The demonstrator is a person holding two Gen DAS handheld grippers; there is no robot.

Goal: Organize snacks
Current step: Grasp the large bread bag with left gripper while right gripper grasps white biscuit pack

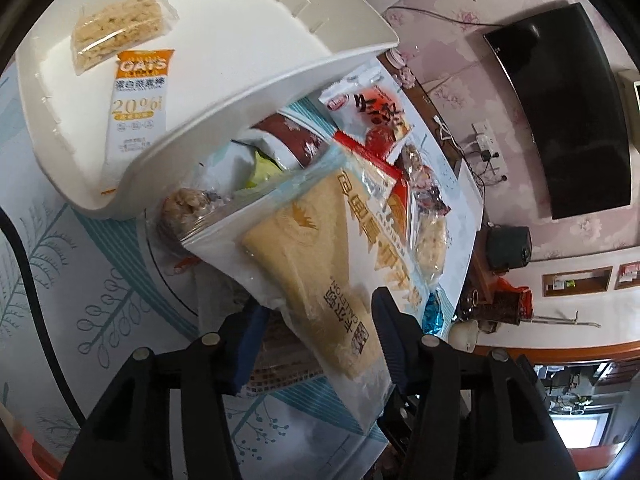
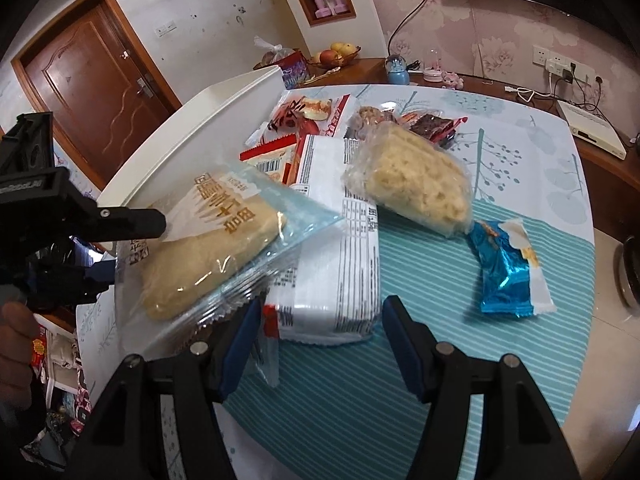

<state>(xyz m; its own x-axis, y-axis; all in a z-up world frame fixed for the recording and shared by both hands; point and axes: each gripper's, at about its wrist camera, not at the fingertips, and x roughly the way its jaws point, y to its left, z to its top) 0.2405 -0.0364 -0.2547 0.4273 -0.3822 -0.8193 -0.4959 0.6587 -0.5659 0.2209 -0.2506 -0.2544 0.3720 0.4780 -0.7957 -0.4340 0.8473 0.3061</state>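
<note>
Two snacks already lie in the white bin (image 1: 248,92) at upper left of the left wrist view: a clear-wrapped rice bar (image 1: 120,34) and an oat bar (image 1: 134,112) with an orange top.

Item in hand: bread packet (image 1: 320,264), a pale loaf slice in clear film. It is lifted off the heap, just beside the bin's rim. Judged light and soft; the film looks slippery and crinkly, the bread easily squashed. Best taken by the flat sealed end or lightly across its width.

Left gripper (image 1: 320,340): jaws half closed, pinching the near end of the bread packet. The right wrist view shows the packet hanging from that gripper above the table.

Heap beyond, on the patterned tablecloth (image 2: 520,152): red and white wrappers, a brown packet, all loose and overlapping.

Right gripper (image 2: 320,344): jaws spread, holding nothing. A white packet (image 2: 340,248) with printed text lies between and ahead of them; contact cannot be told. Further right lie a second rice bar (image 2: 416,184) and a blue foil snack (image 2: 508,268), apart.
</note>
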